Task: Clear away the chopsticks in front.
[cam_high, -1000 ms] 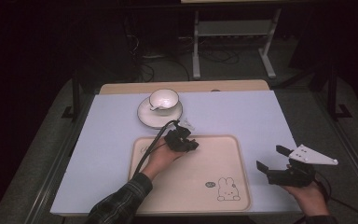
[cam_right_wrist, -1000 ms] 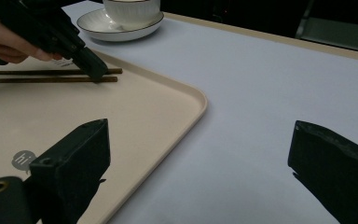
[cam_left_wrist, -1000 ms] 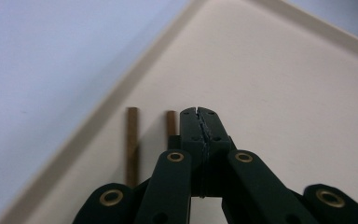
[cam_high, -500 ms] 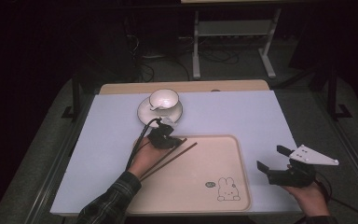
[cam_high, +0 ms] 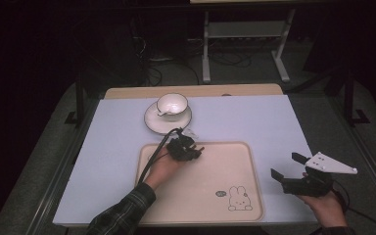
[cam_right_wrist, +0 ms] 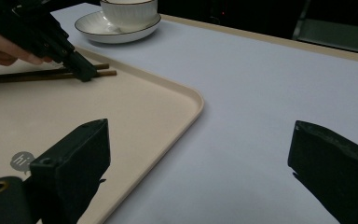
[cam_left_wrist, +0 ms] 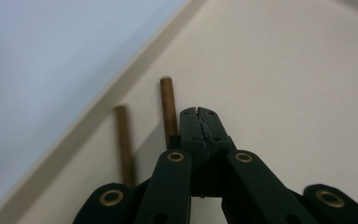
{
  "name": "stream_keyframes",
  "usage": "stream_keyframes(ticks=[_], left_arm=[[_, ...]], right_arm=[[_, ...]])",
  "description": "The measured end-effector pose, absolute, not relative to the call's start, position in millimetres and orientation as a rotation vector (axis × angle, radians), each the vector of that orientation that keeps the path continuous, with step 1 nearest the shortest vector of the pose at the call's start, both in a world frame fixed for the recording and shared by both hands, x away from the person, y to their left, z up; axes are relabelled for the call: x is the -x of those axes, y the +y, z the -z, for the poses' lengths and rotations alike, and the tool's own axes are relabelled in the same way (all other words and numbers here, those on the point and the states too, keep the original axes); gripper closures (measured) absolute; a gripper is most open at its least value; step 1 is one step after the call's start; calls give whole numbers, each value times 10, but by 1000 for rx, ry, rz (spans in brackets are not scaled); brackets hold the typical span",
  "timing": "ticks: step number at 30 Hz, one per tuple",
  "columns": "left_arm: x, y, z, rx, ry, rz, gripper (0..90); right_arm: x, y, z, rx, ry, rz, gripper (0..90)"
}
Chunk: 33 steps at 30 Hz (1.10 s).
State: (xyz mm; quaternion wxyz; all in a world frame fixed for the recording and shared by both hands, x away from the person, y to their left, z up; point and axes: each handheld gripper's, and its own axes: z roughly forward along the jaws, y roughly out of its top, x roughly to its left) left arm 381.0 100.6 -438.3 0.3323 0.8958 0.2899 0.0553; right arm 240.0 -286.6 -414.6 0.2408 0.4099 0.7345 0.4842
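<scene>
Two chopsticks (cam_left_wrist: 168, 109) now flat on tray (cam_high: 235, 156); left gripper (cam_high: 196, 152) fingers closed, empty.

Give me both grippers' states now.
Left gripper: shut, empty, beside two brown wooden chopsticks on the beige tray.
Right gripper: open, empty.

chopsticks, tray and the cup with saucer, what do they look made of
The chopsticks look like dark brown wood, matte, with blunt round ends. The tray seems to be beige plastic, smooth and faintly glossy, with a printed rabbit. The cup and saucer look like glazed white ceramic, shiny with a dark rim line.
</scene>
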Motion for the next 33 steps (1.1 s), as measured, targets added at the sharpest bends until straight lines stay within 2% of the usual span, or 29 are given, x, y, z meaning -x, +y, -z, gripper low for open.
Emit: stream_keyframes(ticks=[4, 17, 26, 33], left_arm=[[-3813, 1229, 4389, -2310, 812, -120, 895], [-3639, 1818, 4360, -2305, 922, -163, 894], [-3566, 2026, 4350, -2294, 972, -183, 892], [-3486, 2113, 4269, -2233, 939, -190, 797]], right_arm=[[-2398, -2850, 4141, -1119, 2012, -1325, 50], [-2398, -2837, 4138, -1115, 2014, -1324, 50], [-2395, -2834, 4138, -1117, 2015, -1323, 50], [-2395, -2830, 4138, -1115, 2016, -1326, 50]])
